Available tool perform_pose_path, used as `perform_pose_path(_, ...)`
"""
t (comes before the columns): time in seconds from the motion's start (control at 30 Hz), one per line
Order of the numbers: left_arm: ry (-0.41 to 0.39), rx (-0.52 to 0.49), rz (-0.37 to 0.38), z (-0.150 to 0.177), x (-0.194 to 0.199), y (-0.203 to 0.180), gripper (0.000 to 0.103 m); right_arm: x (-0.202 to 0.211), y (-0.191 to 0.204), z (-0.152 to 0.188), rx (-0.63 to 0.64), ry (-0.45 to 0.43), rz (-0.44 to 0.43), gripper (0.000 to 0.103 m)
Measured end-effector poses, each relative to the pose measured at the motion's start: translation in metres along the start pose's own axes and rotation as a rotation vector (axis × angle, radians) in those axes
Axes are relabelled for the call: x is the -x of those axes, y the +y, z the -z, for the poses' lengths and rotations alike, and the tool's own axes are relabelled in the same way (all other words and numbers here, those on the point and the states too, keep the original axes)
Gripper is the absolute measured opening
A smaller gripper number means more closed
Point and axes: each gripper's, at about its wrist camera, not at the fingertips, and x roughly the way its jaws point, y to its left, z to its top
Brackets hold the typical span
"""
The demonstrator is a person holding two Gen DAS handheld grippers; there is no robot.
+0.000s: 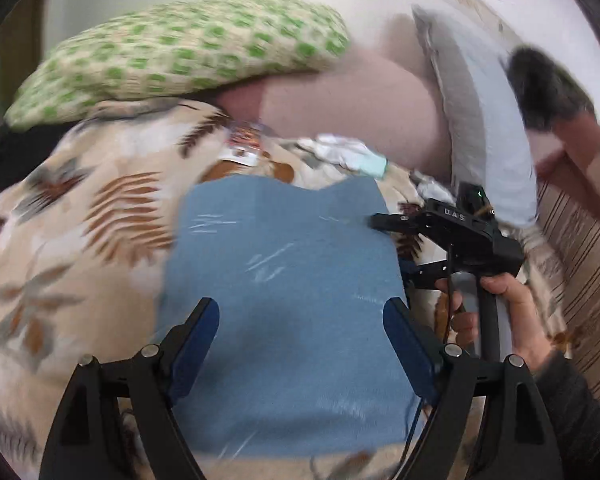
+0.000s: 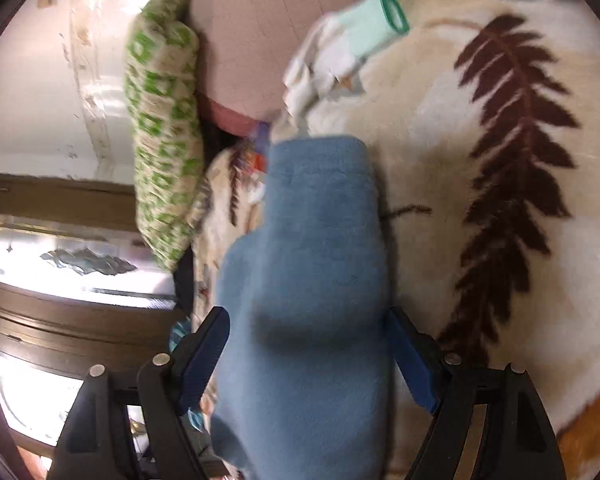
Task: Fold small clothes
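The blue garment [image 1: 288, 280] lies flat on the leaf-print blanket [image 1: 80, 216], well this side of the green patterned pillow [image 1: 180, 52]. Your left tool [image 1: 302, 328] hangs over its near half, spread wide, pinching nothing. Your right tool [image 2: 308, 354] is spread too, tilted down, blue cloth between the fingers but no pad pressing that I can see. Pick matching corners, bite only the top layer, then carry both sides evenly toward the pillow.
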Motion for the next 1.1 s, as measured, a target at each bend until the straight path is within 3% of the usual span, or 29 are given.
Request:
perform_pose_path(0.07,0.055,-0.026,-0.095,0.002,-0.041,-0.006,0.084,0.001,-0.011,-0.002,-0.014,0.000,-0.019,0.082)
perform_pose_path(0.13,0.168,-0.086,-0.207,0.016,-0.087,-0.010,0.086,0.001,-0.009,-0.004,0.022,0.005,-0.020,0.078)
perform_pose_path(0.17,0.140,-0.140,-0.251,0.019,-0.091,-0.016,0.091,-0.002,-0.007,-0.004,0.031,0.014,-0.005,0.050)
perform_pose_path(0.2,0.139,-0.178,-0.280,0.021,-0.092,-0.021,0.091,-0.005,0.000,-0.003,0.057,0.023,0.048,0.037)
perform_pose_path(0.27,0.171,-0.164,-0.281,0.016,-0.093,-0.020,0.091,0.001,0.029,0.007,0.213,-0.011,0.178,0.029)
perform_pose_path(0.3,0.182,-0.159,-0.268,0.014,-0.095,-0.018,0.092,0.002,0.044,0.012,0.285,-0.036,0.248,0.028)
perform_pose_path(0.37,0.178,-0.192,-0.278,0.016,-0.099,-0.021,0.093,-0.013,0.032,0.007,0.264,-0.009,0.343,0.030)
perform_pose_path(0.43,0.176,-0.190,-0.284,0.015,-0.098,-0.021,0.093,-0.015,0.016,0.004,0.185,-0.024,0.286,0.032)
perform_pose_path(0.5,0.179,-0.163,-0.258,0.014,-0.095,-0.017,0.092,-0.010,0.035,0.014,0.261,-0.050,0.338,0.041)
perform_pose_path(0.57,0.171,-0.127,-0.193,0.012,-0.082,-0.013,0.092,0.006,0.046,0.021,0.251,-0.058,0.306,0.076)
perform_pose_path(0.6,0.164,-0.103,-0.164,0.011,-0.073,-0.011,0.092,0.021,0.047,0.027,0.214,-0.089,0.229,0.077)
perform_pose_path(0.7,0.080,-0.074,-0.132,0.010,-0.035,-0.001,0.092,0.047,0.048,0.049,0.174,-0.115,0.142,0.079)
perform_pose_path(0.8,0.049,-0.085,-0.150,0.015,-0.019,0.009,0.092,0.043,0.035,0.075,0.142,-0.020,0.116,0.079)
perform_pose_path(0.87,0.102,-0.092,-0.193,0.024,-0.034,0.016,0.092,0.033,0.024,0.089,0.095,0.032,0.062,0.079)
perform_pose_path(0.93,0.207,-0.088,-0.209,0.039,-0.061,0.023,0.093,0.022,0.012,0.100,0.061,0.034,0.053,0.082)
perform_pose_path(1.0,0.174,-0.086,-0.218,0.044,-0.063,0.024,0.097,0.005,-0.007,0.105,-0.011,0.101,0.006,0.082)
perform_pose_path(1.03,0.176,-0.085,-0.221,0.043,-0.062,0.023,0.097,0.004,-0.006,0.108,0.002,0.091,0.013,0.077)
perform_pose_path(1.07,0.182,-0.079,-0.215,0.042,-0.062,0.024,0.097,0.007,0.000,0.112,0.047,0.090,0.054,0.062)
perform_pose_path(1.1,0.188,-0.078,-0.210,0.042,-0.063,0.025,0.097,0.011,0.015,0.117,0.125,0.066,0.127,0.054)
